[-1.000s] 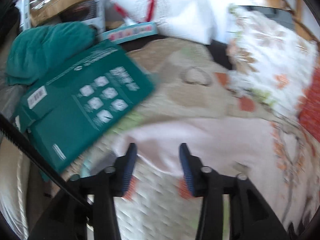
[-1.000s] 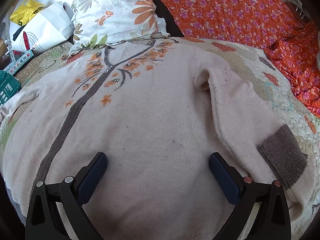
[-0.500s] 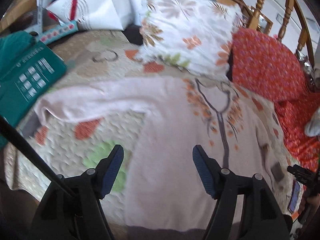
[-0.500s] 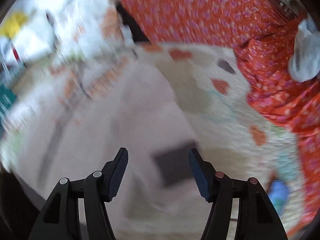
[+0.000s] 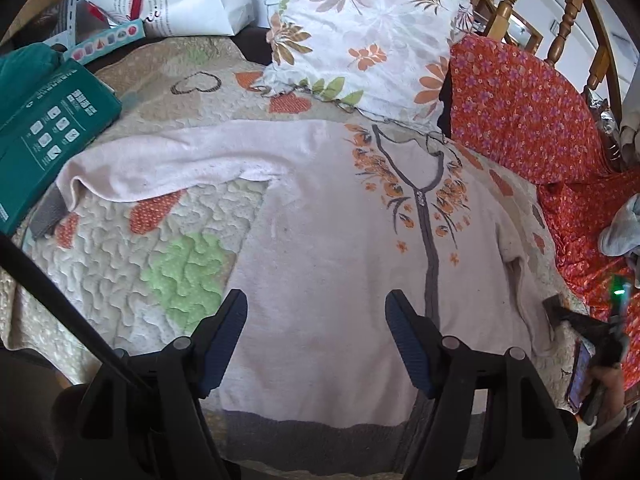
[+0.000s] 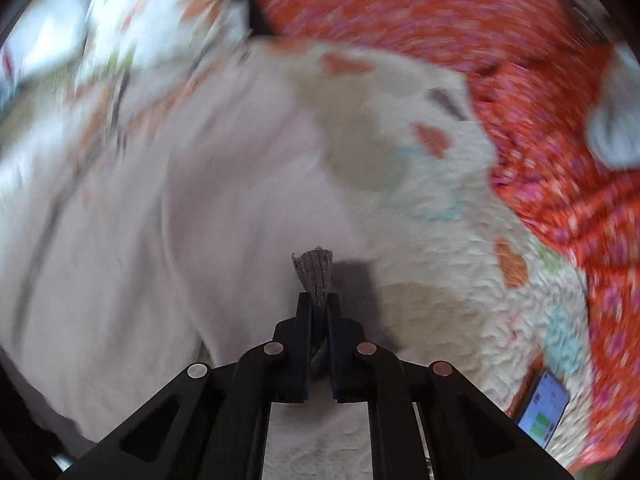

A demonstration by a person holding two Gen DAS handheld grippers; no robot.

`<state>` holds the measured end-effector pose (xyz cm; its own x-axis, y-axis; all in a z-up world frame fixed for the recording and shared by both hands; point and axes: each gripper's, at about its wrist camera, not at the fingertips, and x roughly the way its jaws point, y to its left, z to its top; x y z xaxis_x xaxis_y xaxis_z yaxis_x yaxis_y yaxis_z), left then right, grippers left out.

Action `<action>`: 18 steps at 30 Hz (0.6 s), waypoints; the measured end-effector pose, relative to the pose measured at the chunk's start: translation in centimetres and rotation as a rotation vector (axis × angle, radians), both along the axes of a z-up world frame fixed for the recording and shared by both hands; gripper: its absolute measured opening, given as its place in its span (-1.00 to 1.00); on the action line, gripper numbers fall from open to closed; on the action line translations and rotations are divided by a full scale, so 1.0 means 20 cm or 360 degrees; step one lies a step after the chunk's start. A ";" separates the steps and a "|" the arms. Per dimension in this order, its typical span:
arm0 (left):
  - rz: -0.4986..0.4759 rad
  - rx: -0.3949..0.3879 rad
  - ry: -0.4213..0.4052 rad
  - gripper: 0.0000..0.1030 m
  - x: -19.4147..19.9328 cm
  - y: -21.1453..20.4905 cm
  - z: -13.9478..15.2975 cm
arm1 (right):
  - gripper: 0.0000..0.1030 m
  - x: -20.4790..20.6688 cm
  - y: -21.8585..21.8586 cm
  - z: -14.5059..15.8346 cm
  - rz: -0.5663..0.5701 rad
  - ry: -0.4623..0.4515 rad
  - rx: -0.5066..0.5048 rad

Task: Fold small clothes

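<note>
A pale pink sweater (image 5: 328,240) with a grey placket, orange flower print and grey hem lies flat on a quilted bedspread (image 5: 120,248). Its one sleeve stretches out to the left, ending in a grey cuff (image 5: 47,212). My left gripper (image 5: 316,332) hovers open above the lower body of the sweater, nothing between its blue pads. In the right wrist view, which is blurred, my right gripper (image 6: 318,300) is shut on the grey cuff (image 6: 314,272) of the other sleeve and holds it off the quilt. That gripper (image 5: 560,312) also shows at the right edge of the left wrist view.
A floral pillow (image 5: 360,36) and an orange flowered cloth (image 5: 528,112) lie behind the sweater. A green box (image 5: 48,128) and a white bag (image 5: 176,0) sit at the far left. A lit phone (image 6: 542,412) rests on the quilt at the right. A wooden headboard (image 5: 560,28) rises behind.
My left gripper swung from the green box and left sleeve over to the sweater's body and widened. My right gripper moved right to the sleeve cuff, shut on it and lifted it.
</note>
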<state>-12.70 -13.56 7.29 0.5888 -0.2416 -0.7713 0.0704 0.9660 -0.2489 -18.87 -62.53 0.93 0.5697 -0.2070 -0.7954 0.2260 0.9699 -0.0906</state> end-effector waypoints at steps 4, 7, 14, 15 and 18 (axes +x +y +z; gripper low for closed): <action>0.0021 -0.0036 0.0019 0.37 0.02 0.04 -0.04 | -0.89 -0.20 -0.27 0.23 -0.0307 -0.0230 -0.0035; 0.0035 -0.0072 0.0031 0.37 0.03 0.06 -0.07 | -0.89 -0.36 -0.51 0.38 -0.0602 -0.0404 -0.0048; 0.0071 -0.0170 0.0049 0.37 0.05 0.10 -0.12 | -0.89 -0.44 -0.71 0.60 -0.0904 -0.0607 0.0031; 0.0070 -0.0178 0.0049 0.37 0.06 0.10 -0.12 | -0.88 -0.40 -0.69 0.62 -0.0874 -0.0620 0.0059; 0.0054 -0.0190 0.0030 0.40 0.09 0.08 -0.14 | -0.88 -0.22 -0.54 0.68 -0.0706 -0.0620 0.0091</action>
